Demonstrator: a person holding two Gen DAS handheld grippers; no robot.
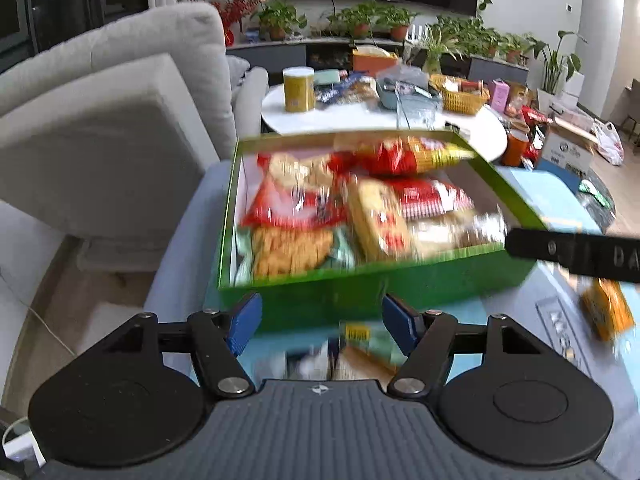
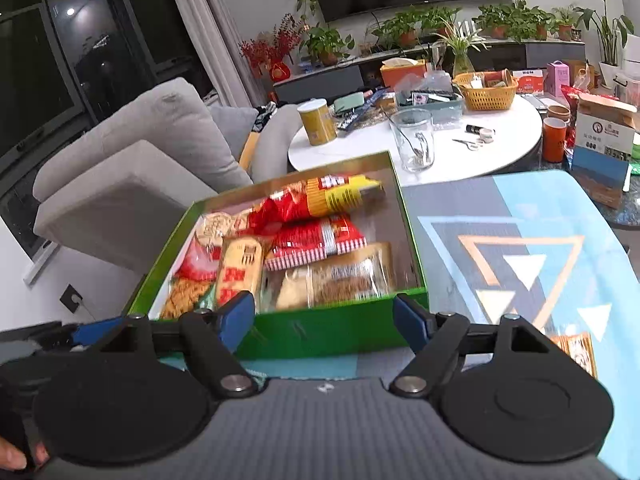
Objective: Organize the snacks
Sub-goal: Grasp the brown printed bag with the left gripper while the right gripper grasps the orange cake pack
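The green box (image 2: 340, 330) is a shallow rectangular tray of glossy cardboard with a pale inner wall. It stands on the desk (image 2: 560, 208), on a cloth printed with light blue, grey and orange triangles.

Inside the box lie many snack packets of shiny plastic film. A red and yellow bag (image 2: 320, 200) with crinkled ends lies at the far side. Below it is a flat red packet with white stripes (image 2: 316, 242). A long yellow packet with red squares (image 2: 238, 272) lies beside a clear wrapper with brown crumbly pieces (image 2: 344, 280). The printed characters on them are too blurred to read.

The left tongs (image 1: 322, 316) are released, their ribbed blue pads apart just before the near wall of the box, with nothing between them. The right tongs (image 2: 324, 314) are released too, wide apart at the same near wall and grasping nothing. In the left wrist view their black finger reaches in from the right and carries the white letters "DA".

One small orange packet (image 2: 576, 354) lies on the cloth, outside the box to its right.

Behind stands a round white table (image 2: 516, 156) with a woven yellow basket (image 2: 486, 94), a clear glass cup (image 2: 414, 140) and a yellow canister (image 2: 318, 122).
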